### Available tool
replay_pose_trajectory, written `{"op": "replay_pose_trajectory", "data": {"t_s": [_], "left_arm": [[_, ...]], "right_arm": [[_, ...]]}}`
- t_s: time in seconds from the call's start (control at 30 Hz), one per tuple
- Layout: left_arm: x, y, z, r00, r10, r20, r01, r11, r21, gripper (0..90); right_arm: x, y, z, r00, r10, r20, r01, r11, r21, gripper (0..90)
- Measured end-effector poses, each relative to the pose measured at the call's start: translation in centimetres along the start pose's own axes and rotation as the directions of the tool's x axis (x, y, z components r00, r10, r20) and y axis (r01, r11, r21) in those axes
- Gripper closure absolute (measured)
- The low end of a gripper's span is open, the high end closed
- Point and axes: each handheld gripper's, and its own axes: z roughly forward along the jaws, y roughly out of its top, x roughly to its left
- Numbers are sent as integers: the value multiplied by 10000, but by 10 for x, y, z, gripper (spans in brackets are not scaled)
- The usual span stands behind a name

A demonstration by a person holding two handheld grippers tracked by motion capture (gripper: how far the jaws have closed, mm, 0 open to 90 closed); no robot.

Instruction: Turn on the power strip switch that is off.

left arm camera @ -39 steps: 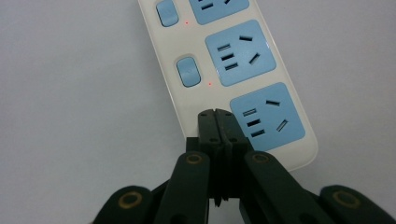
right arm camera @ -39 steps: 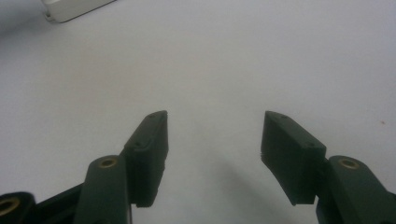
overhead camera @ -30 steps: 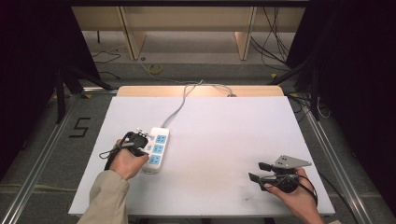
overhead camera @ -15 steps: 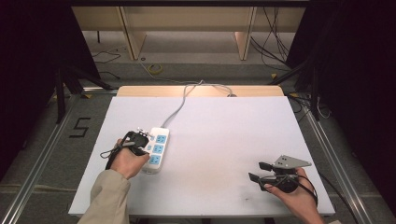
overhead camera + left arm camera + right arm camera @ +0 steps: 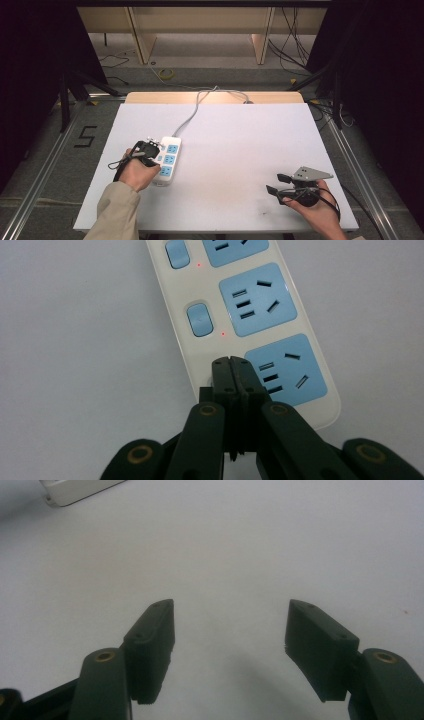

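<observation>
- the left gripper (image 5: 148,149) sits at the left side of the white table (image 5: 240,150), held in the person's left hand (image 5: 135,170), right beside the power strip (image 5: 166,161).
- in the left gripper view its jaws are pressed together with no gap, their tips (image 5: 233,371) resting on the strip's white body at the row of switches, beside the nearest blue socket (image 5: 285,371).
- two blue switch buttons (image 5: 199,320) farther along each have a small red light next to them.
- the strip's grey cord (image 5: 192,112) runs toward the table's far edge.
- the right gripper (image 5: 277,184) is well apart, near the table's front right, held in the right hand (image 5: 315,212).
- its jaws stand wide apart over bare table with nothing between them (image 5: 230,630).
</observation>
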Motion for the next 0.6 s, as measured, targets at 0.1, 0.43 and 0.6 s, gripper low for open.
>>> {"op": "replay_pose_trajectory", "data": {"t_s": [0.1, 0.43, 0.6], "left_arm": [[-1, 0, 0, 10000, -14, -22, 14, 10000, 14, 898], [-6, 1, 3, 9999, -5, 121, 7, 9999, -149, 898], [-4, 0, 2, 9994, -122, 310, 130, 9996, -242, 898]], "right_arm": [[0, 0, 0, 10000, -4, 8, 4, 10000, -10, 376], [-1, 0, -1, 10000, 15, 49, -15, 10000, -41, 376], [0, 0, -1, 10000, -24, 38, 25, 10000, -36, 377]]}}
